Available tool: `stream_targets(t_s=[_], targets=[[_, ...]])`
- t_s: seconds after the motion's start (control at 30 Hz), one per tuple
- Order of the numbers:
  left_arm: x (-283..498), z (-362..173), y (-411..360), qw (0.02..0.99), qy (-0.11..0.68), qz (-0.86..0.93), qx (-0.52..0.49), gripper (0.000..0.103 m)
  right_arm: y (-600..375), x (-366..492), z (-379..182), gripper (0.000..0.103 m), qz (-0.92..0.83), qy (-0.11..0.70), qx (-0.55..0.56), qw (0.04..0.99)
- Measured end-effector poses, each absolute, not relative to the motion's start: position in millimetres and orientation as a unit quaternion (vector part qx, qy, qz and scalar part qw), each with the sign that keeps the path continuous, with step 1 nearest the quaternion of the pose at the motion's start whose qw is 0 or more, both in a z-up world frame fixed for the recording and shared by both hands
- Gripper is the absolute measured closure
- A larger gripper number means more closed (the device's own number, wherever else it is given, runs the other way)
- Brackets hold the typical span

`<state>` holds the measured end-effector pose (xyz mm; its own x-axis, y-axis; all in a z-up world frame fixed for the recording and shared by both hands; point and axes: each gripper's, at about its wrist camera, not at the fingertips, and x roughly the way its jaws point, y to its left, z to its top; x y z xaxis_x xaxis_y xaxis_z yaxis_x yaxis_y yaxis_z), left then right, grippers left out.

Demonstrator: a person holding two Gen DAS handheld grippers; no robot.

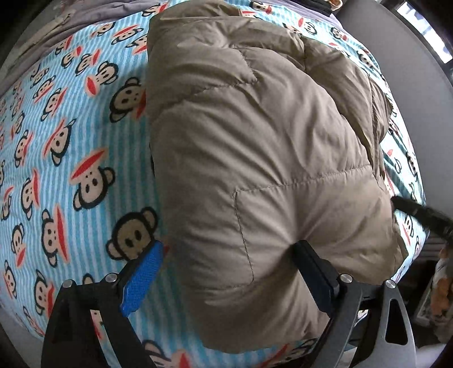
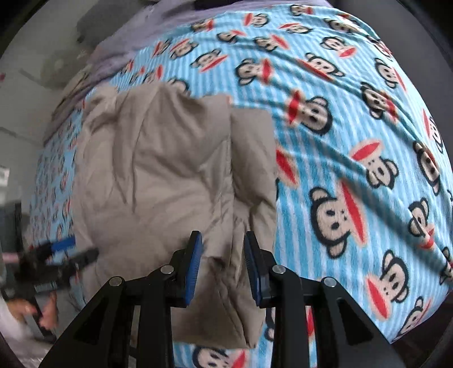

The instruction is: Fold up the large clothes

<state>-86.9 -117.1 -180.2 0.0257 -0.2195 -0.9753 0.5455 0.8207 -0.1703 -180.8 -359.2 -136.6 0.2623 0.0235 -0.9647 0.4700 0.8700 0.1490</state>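
Observation:
A puffy tan down jacket [image 1: 254,158] lies folded into a thick bundle on a blue striped monkey-print bed sheet [image 1: 70,141]. My left gripper [image 1: 229,249] is open, its fingers straddling the near corner of the bundle; the right finger [image 1: 314,271] presses into the fabric. In the right wrist view the jacket [image 2: 158,175] lies ahead and to the left. My right gripper [image 2: 223,254] stands over its near edge with the jaws a hand's width apart and fabric bulging between them. The left gripper [image 2: 68,252] shows blurred at the jacket's left side.
The sheet [image 2: 354,141] spreads wide to the right of the jacket. Grey-purple bedding [image 2: 147,25] lies at the bed's far end. The bed edge and floor [image 2: 25,113] are to the left. The right gripper's tip [image 1: 419,212] shows at the jacket's right side.

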Motion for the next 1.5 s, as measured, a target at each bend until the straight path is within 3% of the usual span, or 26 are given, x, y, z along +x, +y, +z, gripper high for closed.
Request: stream_targets(t_s=[0.2,0.7,0.73,0.77,1.23,1.5], targets=[[-89,-176,-117,0.704,0.641,-0.270,0.140,0.009,-356,-185,-171,0.067,-0.140,0.613,0.243,0.739],[-93,-163,-119,0.718,0.628,-0.250,0.162,0.009,-370,-210,-152,0.065,-0.134,0.628,0.241,0.728],[-93,-163,-119,0.719,0.628,-0.249,0.164,0.008,-371,-213,-156,0.066,-0.134,0.630,0.245,0.724],[-93,-163,-119,0.723,0.625,-0.240,0.172,0.000,-373,-215,-157,0.066,-0.134,0.631,0.251,0.722],[-86,-164,-119,0.722,0.628,-0.239,0.165,0.000,-389,-211,-145,0.063,-0.139,0.606,0.274,0.734],[-84,-165,-117,0.720,0.633,-0.237,0.155,0.000,-412,-214,-134,0.049,-0.150,0.590,0.279,0.743]])
